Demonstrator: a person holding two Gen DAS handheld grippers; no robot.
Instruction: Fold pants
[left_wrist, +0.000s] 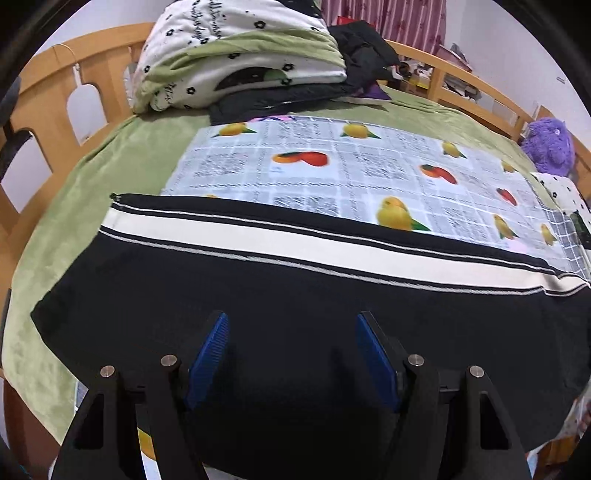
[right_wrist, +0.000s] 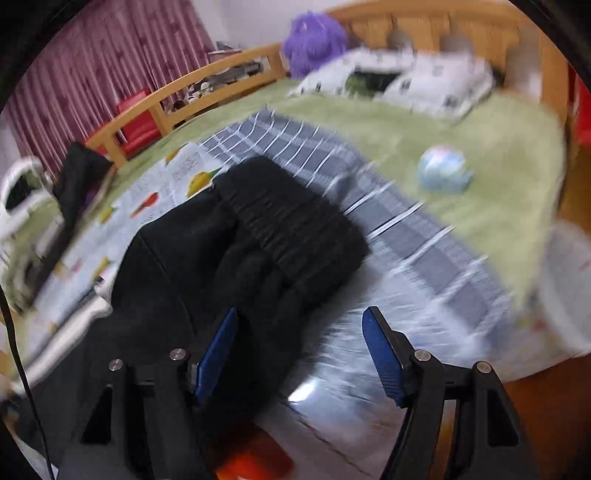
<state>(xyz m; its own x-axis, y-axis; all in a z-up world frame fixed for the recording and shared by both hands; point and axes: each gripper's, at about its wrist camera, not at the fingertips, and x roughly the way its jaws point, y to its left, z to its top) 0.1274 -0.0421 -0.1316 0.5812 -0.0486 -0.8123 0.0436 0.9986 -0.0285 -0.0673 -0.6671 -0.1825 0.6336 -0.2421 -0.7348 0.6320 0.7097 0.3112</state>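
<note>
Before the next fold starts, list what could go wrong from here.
1. The pants lie near the bed's front edge, so a pull toward the person may drag them off.
2. The right gripper is open over the bunched elastic waistband; a pinch there could catch only some layers.
3. The fruit-print sheet under the pants is loose and may get gripped too.

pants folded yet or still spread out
Spread out: the pants lie flat along the bed, side stripe running unbroken.
</note>
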